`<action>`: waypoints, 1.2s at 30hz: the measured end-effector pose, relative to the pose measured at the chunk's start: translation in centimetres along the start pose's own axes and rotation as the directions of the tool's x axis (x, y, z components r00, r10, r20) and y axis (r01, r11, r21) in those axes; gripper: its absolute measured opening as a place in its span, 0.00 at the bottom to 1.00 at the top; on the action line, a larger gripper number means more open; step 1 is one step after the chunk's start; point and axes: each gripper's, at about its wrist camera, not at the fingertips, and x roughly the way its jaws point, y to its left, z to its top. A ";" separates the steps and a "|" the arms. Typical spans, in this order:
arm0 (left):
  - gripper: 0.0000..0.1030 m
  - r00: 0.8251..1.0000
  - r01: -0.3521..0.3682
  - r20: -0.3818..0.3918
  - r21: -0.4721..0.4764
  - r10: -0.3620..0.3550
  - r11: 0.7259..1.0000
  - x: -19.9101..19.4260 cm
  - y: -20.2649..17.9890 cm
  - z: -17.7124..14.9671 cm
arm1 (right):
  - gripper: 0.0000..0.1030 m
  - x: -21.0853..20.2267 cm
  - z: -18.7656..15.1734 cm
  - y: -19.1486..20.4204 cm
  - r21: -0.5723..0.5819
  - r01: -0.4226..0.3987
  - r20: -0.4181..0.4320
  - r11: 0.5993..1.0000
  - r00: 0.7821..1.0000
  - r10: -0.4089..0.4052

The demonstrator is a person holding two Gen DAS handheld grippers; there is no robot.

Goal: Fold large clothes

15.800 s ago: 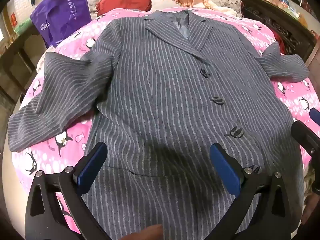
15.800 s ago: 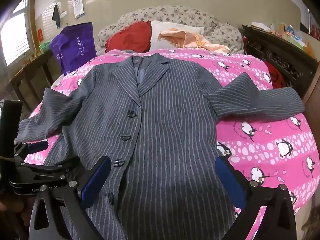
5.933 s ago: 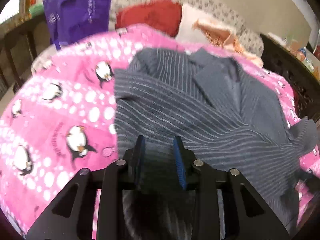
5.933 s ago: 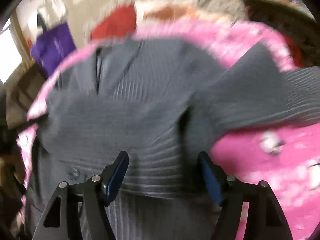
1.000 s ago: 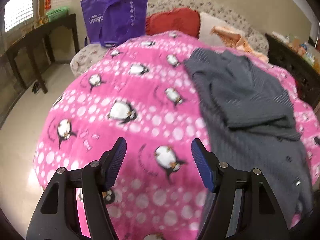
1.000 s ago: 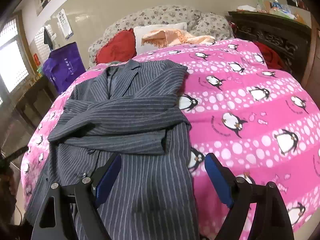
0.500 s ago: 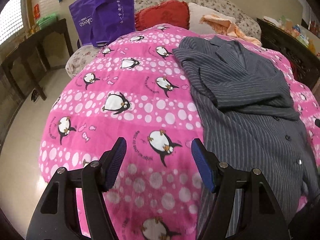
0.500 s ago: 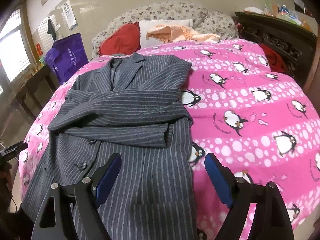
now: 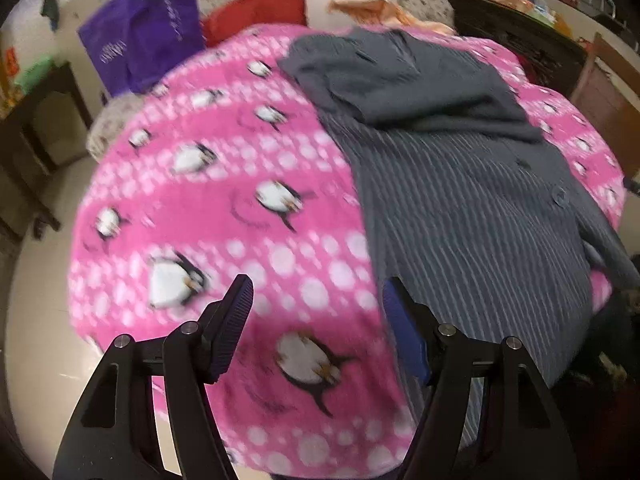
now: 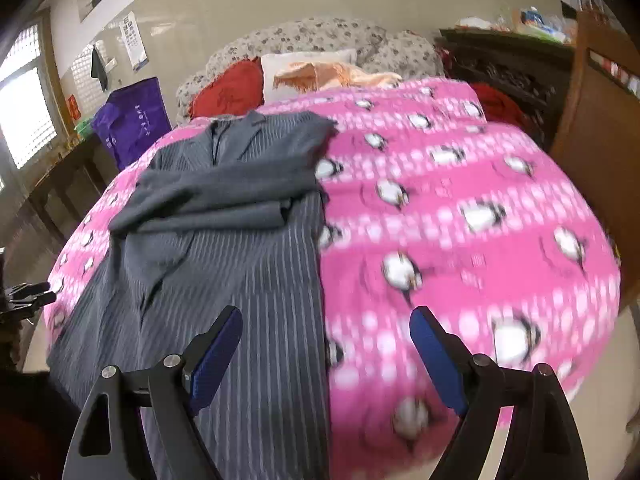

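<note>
The grey pinstriped coat is lying on the pink penguin blanket, both sleeves crossing over its chest. You are holding the left hand-held gripper spread wide and empty beside the coat's hem edge, and the right hand-held gripper gaping empty above that hem.

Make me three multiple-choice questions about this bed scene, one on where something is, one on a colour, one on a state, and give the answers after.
1. Where do the sleeves of the grey striped coat lie?
A. Spread out on the bedspread
B. Folded across the coat's chest
C. Hanging off the bed

2. What colour is the penguin bedspread?
A. Pink
B. Green
C. White

3. What state is the right tool in?
A. Shut on the hem
B. Shut on a sleeve
C. Open, holding nothing

Answers:
1 B, both sleeves cross the upper body.
2 A, it is pink with white dots.
3 C, its blue pads stand wide apart above the hem, as do the left tool's.
</note>
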 end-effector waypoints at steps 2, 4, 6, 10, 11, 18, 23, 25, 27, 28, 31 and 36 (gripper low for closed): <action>0.66 0.997 0.071 -0.026 -0.004 -0.071 0.997 0.4 -0.8 -0.9 | 0.81 -0.3 -1.7 -0.3 0.013 -0.016 -0.005 1.000 1.000 0.016; 0.66 0.984 0.170 -0.046 -0.025 -0.171 0.985 0.8 -1.6 -1.7 | 0.81 -0.2 -2.9 -0.6 0.033 -0.043 -0.023 0.999 0.999 0.044; 0.66 0.959 0.271 -0.077 -0.050 -0.274 0.961 1.6 -2.3 -2.4 | 0.81 -0.3 -3.6 -0.4 0.029 -0.069 -0.017 0.997 0.997 0.070; 0.66 0.919 0.361 -0.152 -0.048 -0.363 0.932 3.4 -3.9 -3.3 | 0.81 -0.6 -3.5 0.6 -0.025 -0.087 0.008 0.996 0.996 0.087; 0.65 0.917 0.367 -0.151 -0.045 -0.370 0.929 3.5 -3.9 -3.1 | 0.81 -0.7 -3.4 0.7 -0.040 -0.090 0.017 0.995 0.996 0.091; 0.65 0.905 0.397 -0.137 -0.069 -0.403 0.915 4.4 -3.8 -1.5 | 0.81 0.6 -3.7 -0.1 -0.010 -0.120 -0.018 0.993 0.993 0.120; 0.44 0.913 0.396 -0.086 -0.036 -0.398 0.918 4.1 -4.3 -0.7 | 0.81 1.8 -4.1 -1.4 0.023 -0.183 -0.053 0.983 0.982 0.184; 0.37 0.922 0.376 -0.068 -0.061 -0.380 0.925 4.4 -3.8 -0.4 | 0.80 2.9 -4.2 -1.5 0.044 -0.259 -0.084 0.965 0.962 0.261; 0.35 0.919 0.381 -0.077 -0.067 -0.386 0.922 4.8 -3.7 -0.3 | 0.75 4.1 -4.4 -1.3 0.043 -0.321 -0.119 0.946 0.938 0.324; 0.35 0.918 0.381 -0.090 -0.062 -0.386 0.922 5.0 -3.9 -0.2 | 0.69 4.8 -4.5 -1.2 0.044 -0.321 -0.134 0.946 0.937 0.324; 0.35 0.922 0.369 -0.107 -0.058 -0.373 0.928 5.4 -3.8 -0.3 | 0.57 6.2 -4.8 -1.9 0.096 -0.364 -0.138 0.926 0.917 0.375; 0.38 0.906 0.405 -0.108 -0.059 -0.409 0.913 5.2 -3.9 -0.2 | 0.45 5.8 -4.5 -1.8 0.104 -0.530 -0.122 0.841 0.833 0.540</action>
